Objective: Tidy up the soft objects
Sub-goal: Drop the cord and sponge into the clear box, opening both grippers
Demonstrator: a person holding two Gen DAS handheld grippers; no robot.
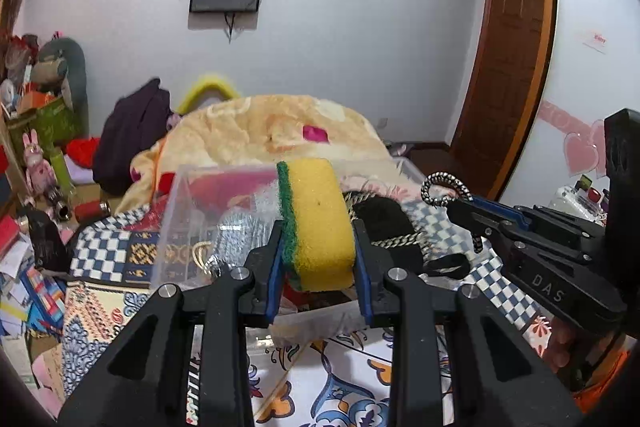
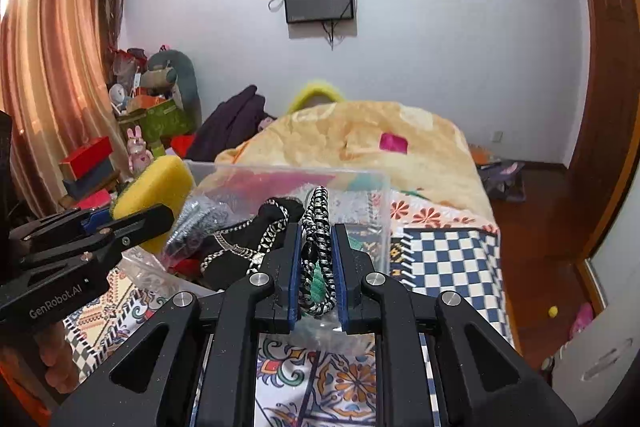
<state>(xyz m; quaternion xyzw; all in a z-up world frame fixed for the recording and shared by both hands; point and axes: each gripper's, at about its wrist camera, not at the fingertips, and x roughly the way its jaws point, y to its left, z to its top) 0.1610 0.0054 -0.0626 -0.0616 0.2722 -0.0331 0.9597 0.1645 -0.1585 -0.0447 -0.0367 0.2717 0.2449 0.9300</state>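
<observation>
My left gripper (image 1: 316,247) is shut on a yellow sponge with a green scouring side (image 1: 316,223), held above a clear plastic box (image 1: 176,211). The sponge also shows in the right wrist view (image 2: 156,191). My right gripper (image 2: 316,247) is shut on a black-and-white braided cord (image 2: 316,227), held over the same clear box (image 2: 380,211). The cord's loop also shows in the left wrist view (image 1: 444,187). In the box lie a black cloth with a chain (image 2: 240,243), grey fabric and red and pink soft items.
The box sits on a bed with a patterned cover (image 2: 452,259). A peach blanket (image 2: 360,135) is heaped behind. Cluttered boxes, bags and toys (image 1: 44,131) stand at left. A wooden door (image 1: 508,75) and floor are at right.
</observation>
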